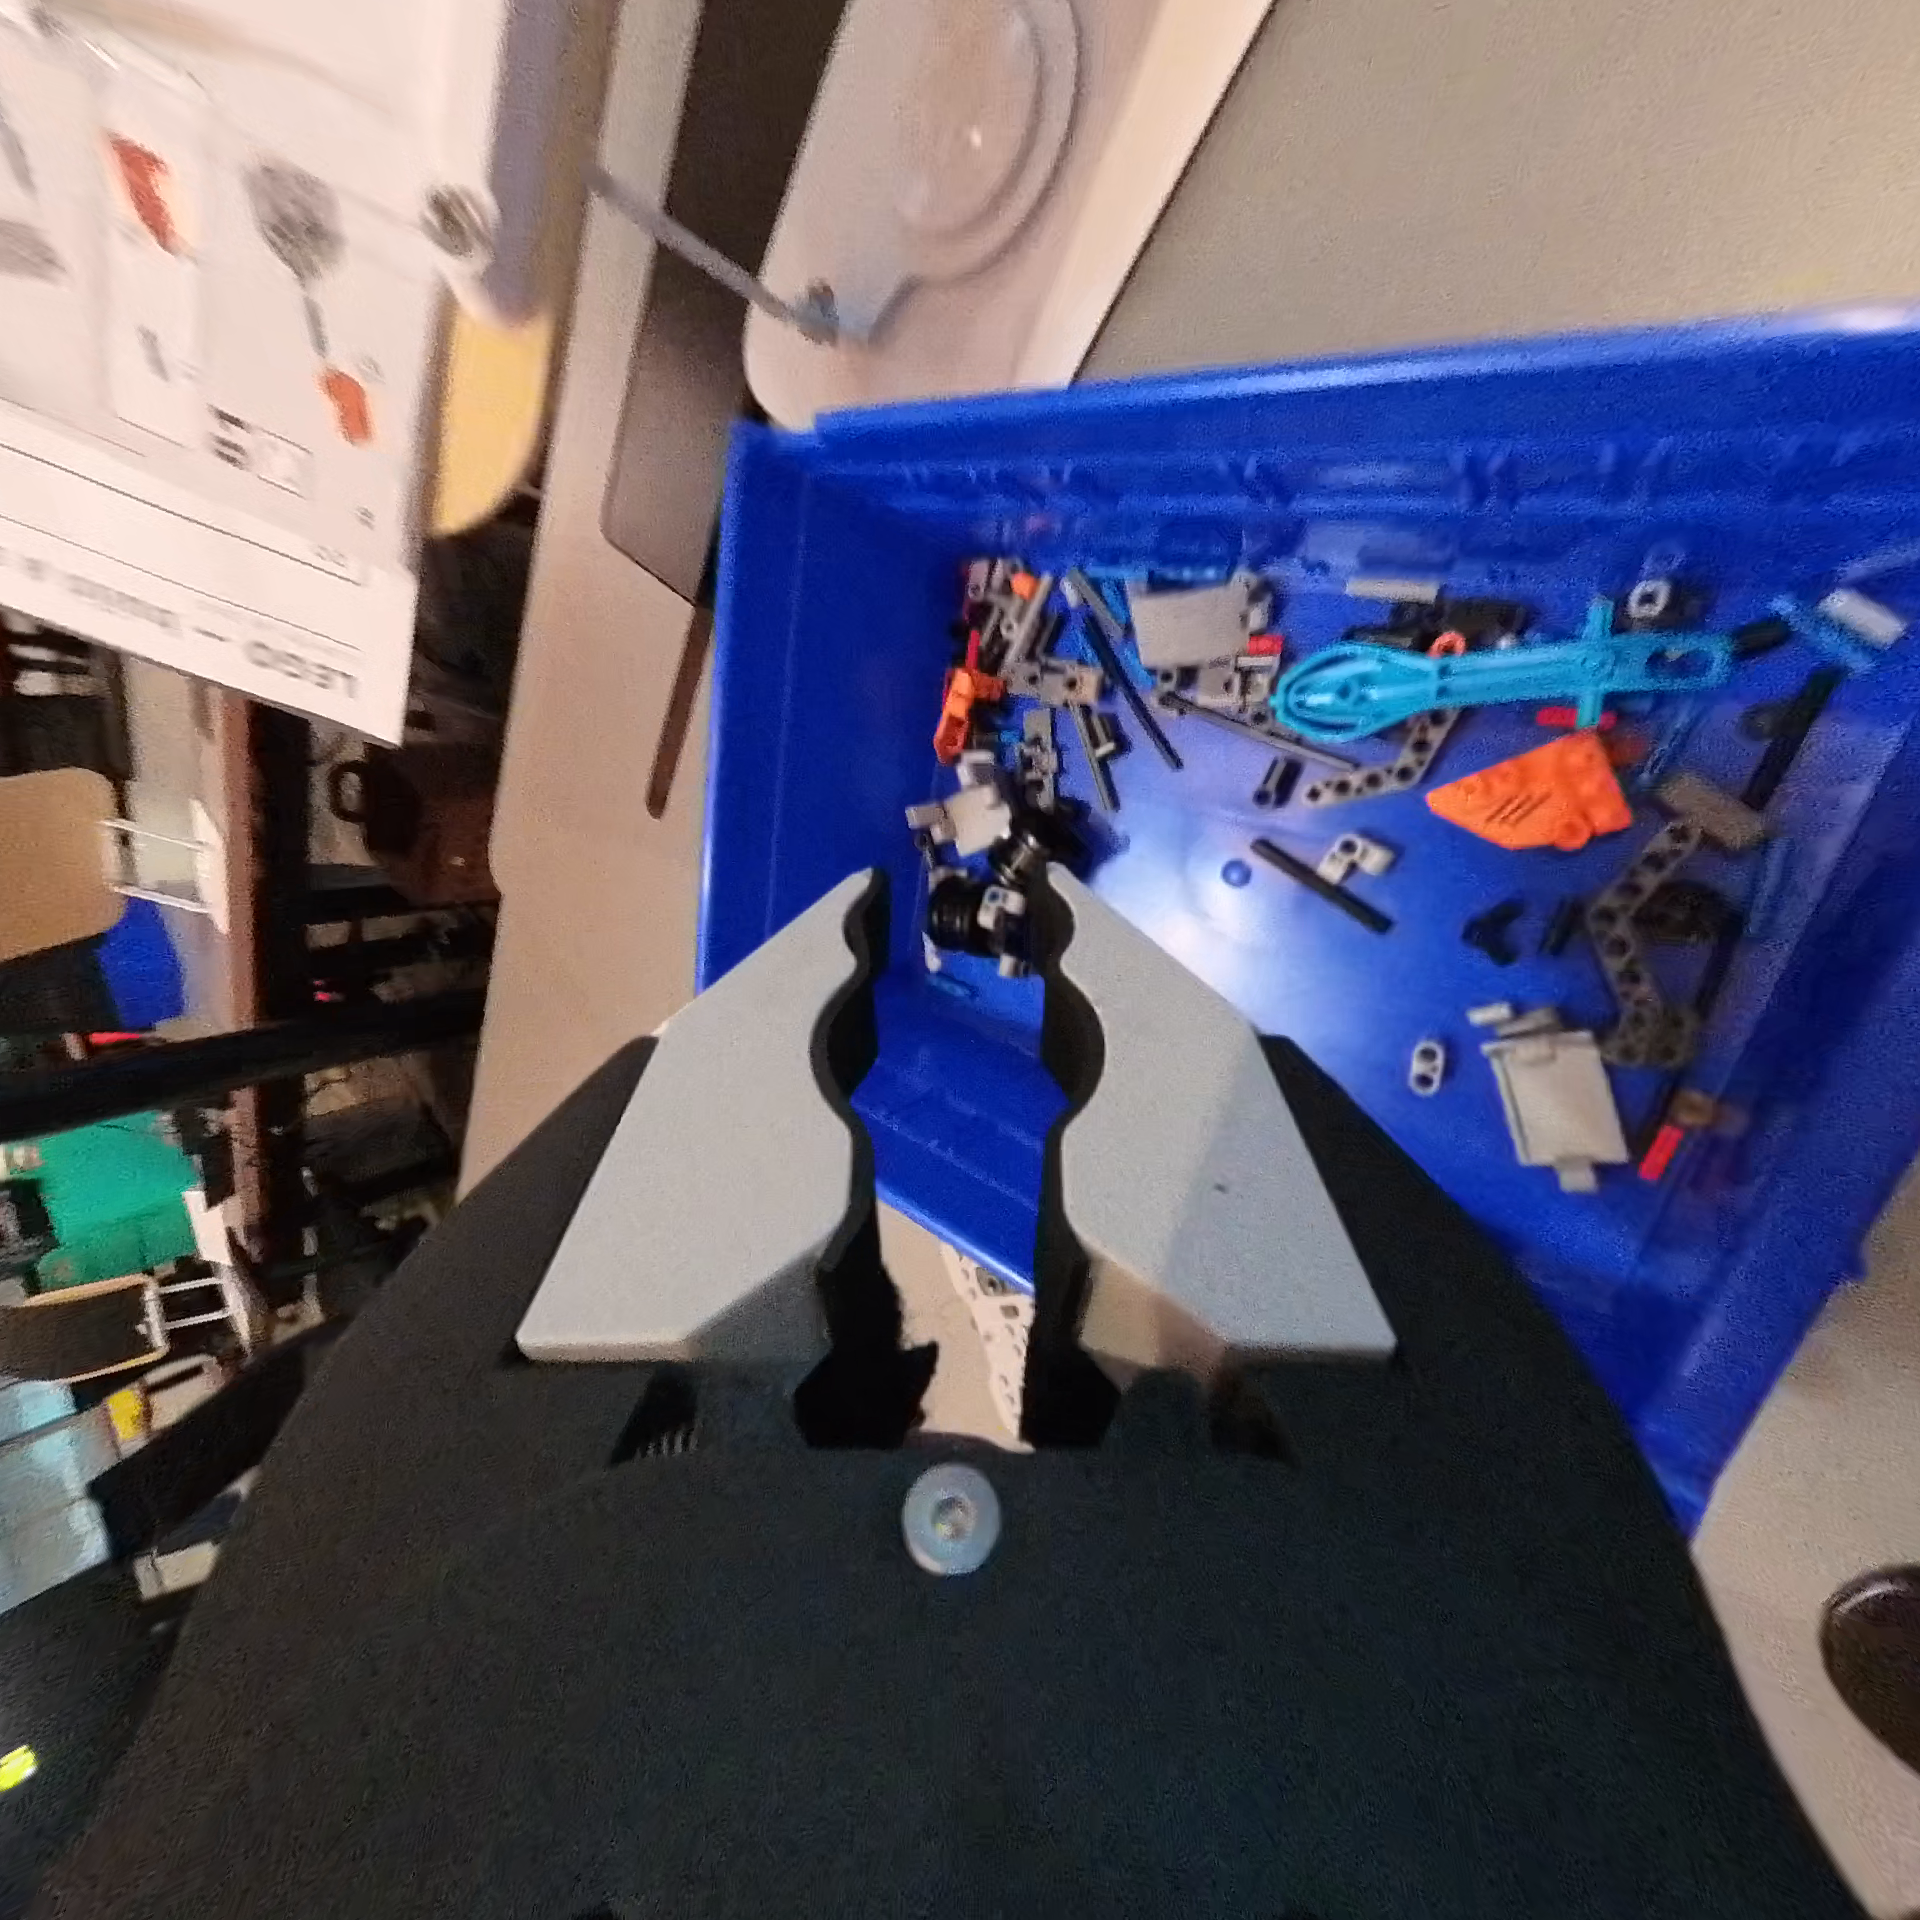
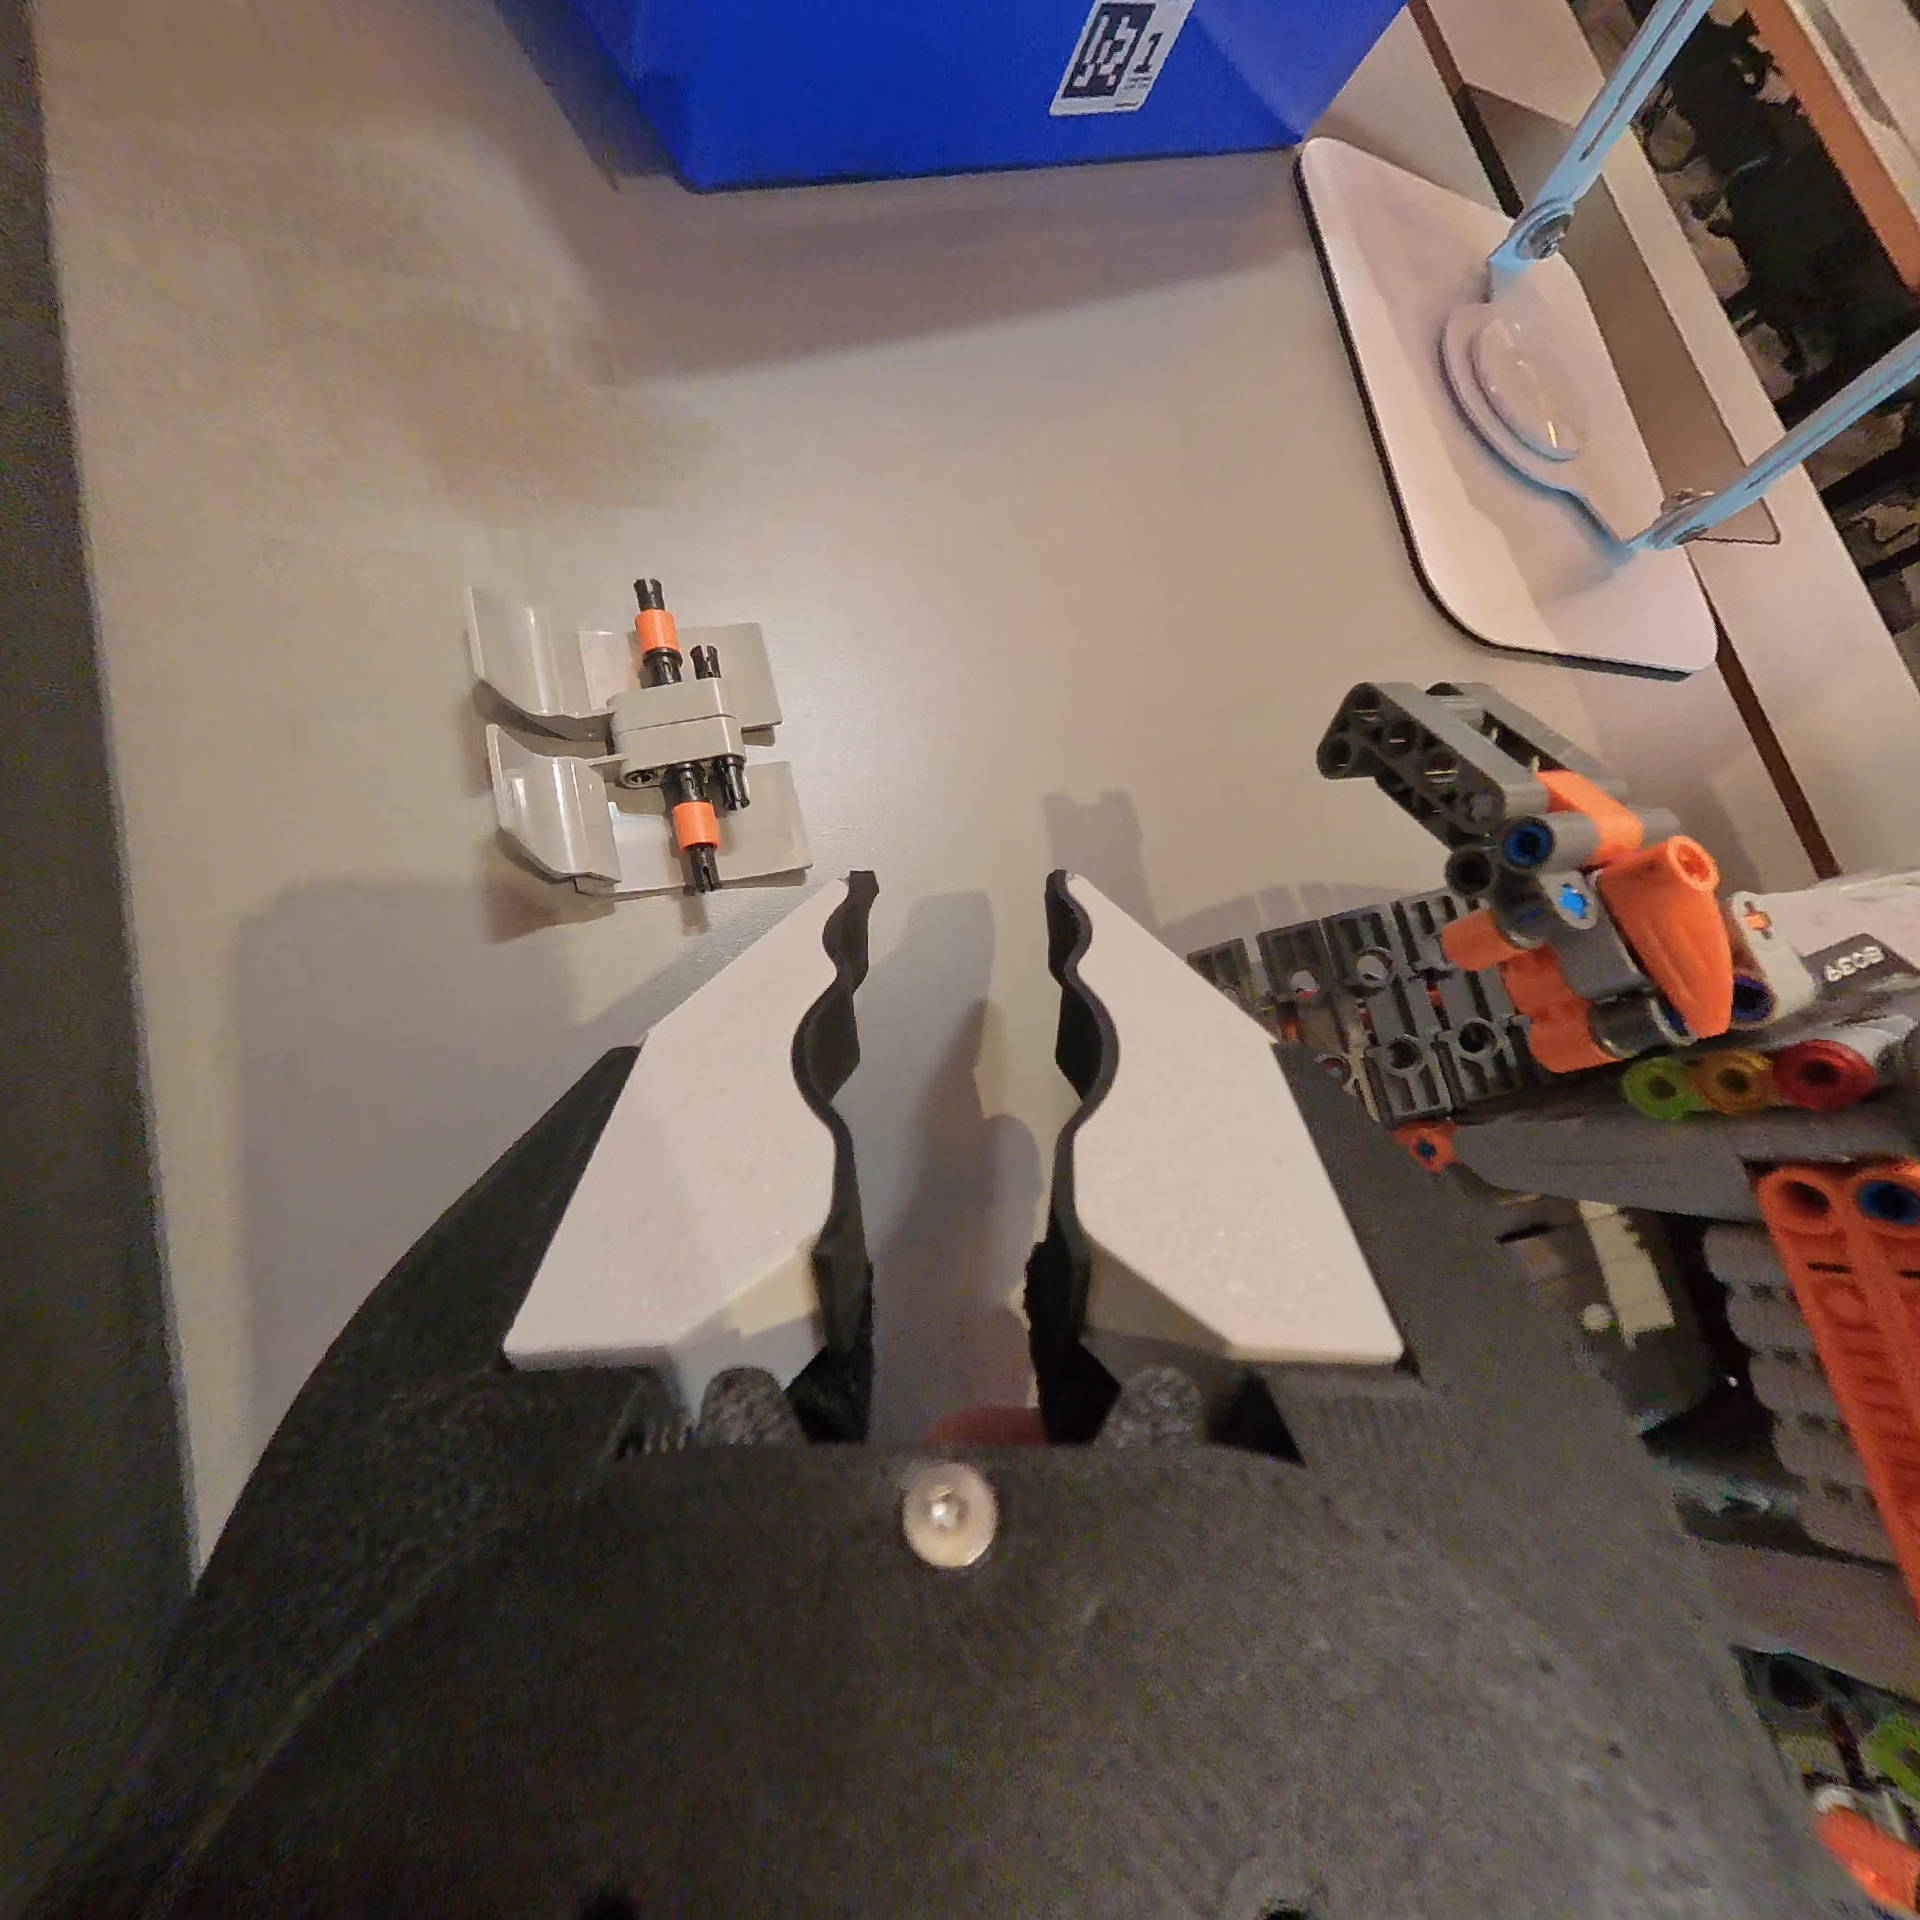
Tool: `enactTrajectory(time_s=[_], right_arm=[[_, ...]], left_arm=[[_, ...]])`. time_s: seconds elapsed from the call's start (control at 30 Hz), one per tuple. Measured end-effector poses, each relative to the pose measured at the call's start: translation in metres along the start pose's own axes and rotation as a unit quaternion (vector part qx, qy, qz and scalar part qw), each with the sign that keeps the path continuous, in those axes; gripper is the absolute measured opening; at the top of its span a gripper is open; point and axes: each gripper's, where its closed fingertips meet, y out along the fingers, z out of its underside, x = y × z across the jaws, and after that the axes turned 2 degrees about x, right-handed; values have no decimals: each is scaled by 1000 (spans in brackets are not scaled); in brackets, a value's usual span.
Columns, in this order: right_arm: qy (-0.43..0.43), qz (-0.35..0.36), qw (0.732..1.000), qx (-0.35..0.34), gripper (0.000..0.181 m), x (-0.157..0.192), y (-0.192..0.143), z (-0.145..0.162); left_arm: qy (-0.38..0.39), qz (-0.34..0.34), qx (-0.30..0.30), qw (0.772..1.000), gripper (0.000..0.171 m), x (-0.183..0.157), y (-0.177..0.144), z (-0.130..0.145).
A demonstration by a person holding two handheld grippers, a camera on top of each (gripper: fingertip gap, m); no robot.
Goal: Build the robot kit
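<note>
- The left hand-held gripper [image 1: 961, 888] reaches forward and downward, its view tilted and blurred. Its two grey fingers [image 1: 727, 1122] with black wavy pads stand apart — a clear gap runs between them from base to tips, and nothing is pinched there.
- The right hand-held gripper [image 2: 961, 894] points forward and down, level and sharp in its own view. Its grey fingers [image 2: 717, 1132] are likewise parted, the black scalloped pads facing each other across an open gap — nothing is gripped between them.
</note>
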Motion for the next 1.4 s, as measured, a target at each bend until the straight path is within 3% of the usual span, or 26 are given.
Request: enactTrajectory(time_s=[0.27, 0.57, 0.73, 0.77, 0.9, 0.97, 1.1, 1.37, 1.4], right_arm=[[15, -14, 1000, -14, 29, 0, -1, 0], [37, -23, 999, -17, 25, 0, 2, 6], [54, -19, 998, -31, 22, -6, -1, 5], [58, -19, 998, -34, 22, -6, -1, 5], [61, -20, 997, -38, 21, -7, -2, 5], [57, -21, 997, -37, 20, -6, -2, 5], [54, -22, 998, -36, 20, -5, -1, 5], [65, -27, 997, -44, 19, -7, -3, 5], [66, -29, 996, -46, 19, -7, -3, 5]], left_arm=[[75, 185, 70, 977, 39, -27, 72, 38], [169, 161, 79, 969, 44, -35, 124, 54], [198, 128, 80, 969, 17, -30, 136, 52], [199, 134, 87, 967, 9, -32, 134, 55], [173, 165, 78, 968, 8, -33, 117, 57], [132, 165, 47, 976, 23, -19, 108, 48], [110, 160, 24, 981, 32, -4, 113, 37], [137, 167, 95, 972, 14, -16, 149, 45], [136, 172, 99, 971, 6, -18, 149, 46]])
